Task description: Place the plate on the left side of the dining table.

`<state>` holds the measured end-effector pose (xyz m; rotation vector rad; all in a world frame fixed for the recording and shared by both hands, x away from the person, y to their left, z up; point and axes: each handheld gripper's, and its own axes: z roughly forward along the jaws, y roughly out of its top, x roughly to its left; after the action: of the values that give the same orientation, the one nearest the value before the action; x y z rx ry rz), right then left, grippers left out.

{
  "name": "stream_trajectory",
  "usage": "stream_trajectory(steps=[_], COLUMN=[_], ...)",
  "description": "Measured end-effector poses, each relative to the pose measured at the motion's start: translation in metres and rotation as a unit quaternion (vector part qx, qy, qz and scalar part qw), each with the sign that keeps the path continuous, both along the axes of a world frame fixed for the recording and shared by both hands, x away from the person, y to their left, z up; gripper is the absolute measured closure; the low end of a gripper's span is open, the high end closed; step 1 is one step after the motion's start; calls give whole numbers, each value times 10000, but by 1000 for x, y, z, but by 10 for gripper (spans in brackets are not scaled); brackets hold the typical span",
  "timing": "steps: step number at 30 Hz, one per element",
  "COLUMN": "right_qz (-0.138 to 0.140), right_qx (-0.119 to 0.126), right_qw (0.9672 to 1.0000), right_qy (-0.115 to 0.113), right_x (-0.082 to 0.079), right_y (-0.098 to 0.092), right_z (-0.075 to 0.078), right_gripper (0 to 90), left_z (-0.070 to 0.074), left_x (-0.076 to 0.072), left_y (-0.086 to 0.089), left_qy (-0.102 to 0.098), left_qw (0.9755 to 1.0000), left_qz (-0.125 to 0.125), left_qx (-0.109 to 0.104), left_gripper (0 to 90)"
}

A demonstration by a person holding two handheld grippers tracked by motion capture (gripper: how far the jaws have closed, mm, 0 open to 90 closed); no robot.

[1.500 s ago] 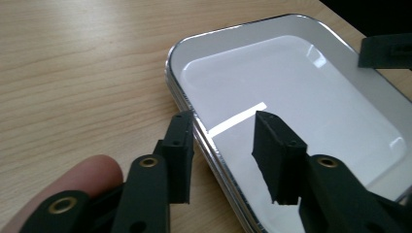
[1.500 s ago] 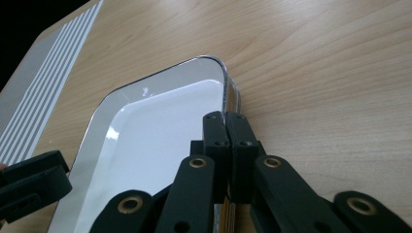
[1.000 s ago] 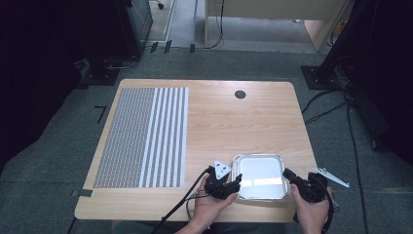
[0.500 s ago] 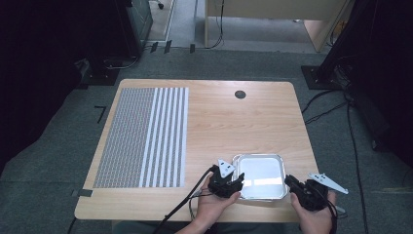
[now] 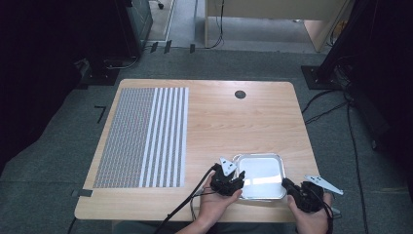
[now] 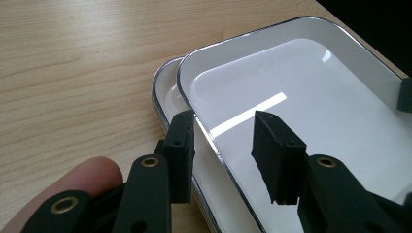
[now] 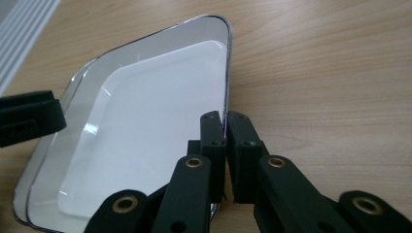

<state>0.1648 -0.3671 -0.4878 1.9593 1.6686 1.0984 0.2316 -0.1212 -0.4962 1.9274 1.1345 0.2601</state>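
left tongs (image 6: 223,160) astride upper tray (image 6: 301,111) rim, second tray (image 6: 167,94) beneath

Overall light: the table (image 5: 209,122) is evenly lit from overhead, while the floor (image 5: 58,161) toward 9 and 3 o'clock sinks into near black.
Glare: a bright streak lies across the white tray (image 6: 311,111).
Shadows: soft and faint.
Focus: the high view is soft and grainy; the close views are sharp on the tray, and the finger (image 6: 73,182) at 7 o'clock is blurred.
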Motion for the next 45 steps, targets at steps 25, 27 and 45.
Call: stream_trajectory(steps=[25,27,45], right_qz=[-192,-172,-329], right_qx=[505,488,503], right_qw=[9985,9986,9981], right_qy=[131,131,133], right_x=[0,1,-2], right_y=[-8,-7,-2], right_z=[-8,-9,-4], right_gripper=[885,882,894], left_z=[-3,-3,4], left_x=[11,11,14], left_y=[-7,-7,-6], left_qy=[181,162,-63], left_qw=[9997,9998,9998], left_qz=[164,151,50], left_qx=[-22,6,184], left_gripper=[727,728,744])
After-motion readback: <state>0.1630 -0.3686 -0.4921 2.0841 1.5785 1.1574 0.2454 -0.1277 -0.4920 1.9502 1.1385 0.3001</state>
